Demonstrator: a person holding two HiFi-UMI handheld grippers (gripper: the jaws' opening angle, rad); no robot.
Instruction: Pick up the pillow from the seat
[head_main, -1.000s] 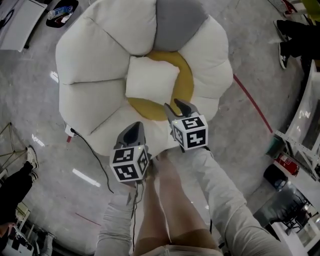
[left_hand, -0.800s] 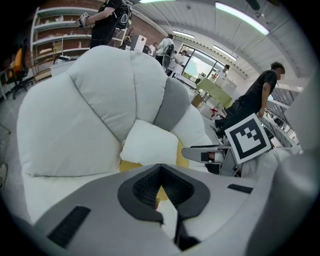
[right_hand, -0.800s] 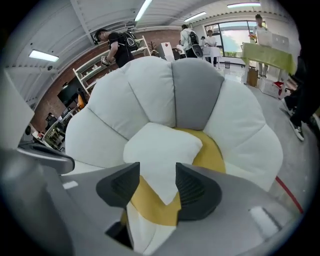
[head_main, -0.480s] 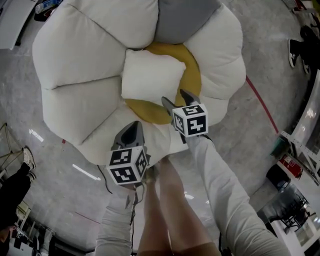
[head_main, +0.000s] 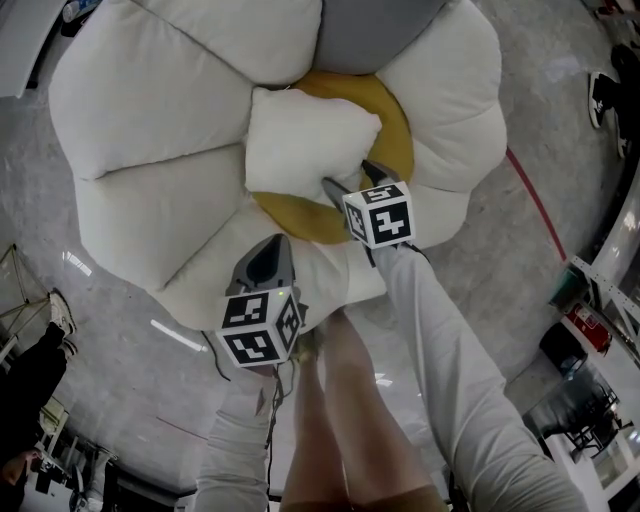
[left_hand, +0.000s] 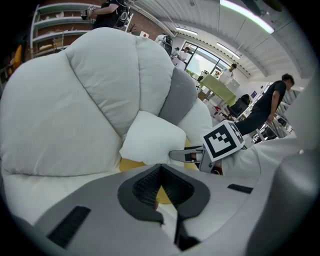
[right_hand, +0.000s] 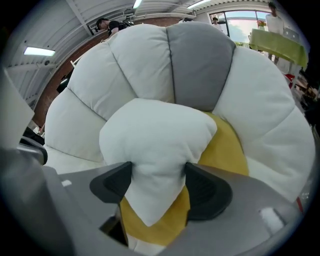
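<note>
Pillow: a plump white square pillow (head_main: 305, 140) lay on the yellow centre cushion (head_main: 398, 115) of a flower-shaped seat (head_main: 150, 100). White petals and one grey petal (head_main: 370, 30) ringed it, and its near corner pointed toward the person.
Right gripper: the right gripper (head_main: 350, 180) was at that near corner. Its jaws had just been opening and stood wide apart, with the tapered corner lying between the pads. The cloth brushed both pads but did not look squeezed, so nothing was gripped yet.
Left gripper: the left gripper (head_main: 272, 245) hovered over the near white petal, short of the pillow, with its jaws closed together on nothing.
Likely handling: the pillow looked light, soft and loosely stuffed, so it would probably sag and fold once lifted. The matte cover seemed unlikely to be slippery, and nothing about it looked fragile.
Where to take hold: the corner was thin. A deeper bite, with the pads closing on filling and not on cover alone, looked safer.
Risk: a shallow pinch might let the corner slide out. A low pad might also catch the yellow cushion beneath.
Second hold: the pillow's left edge lay nearest the left gripper, if support were wanted.
</note>
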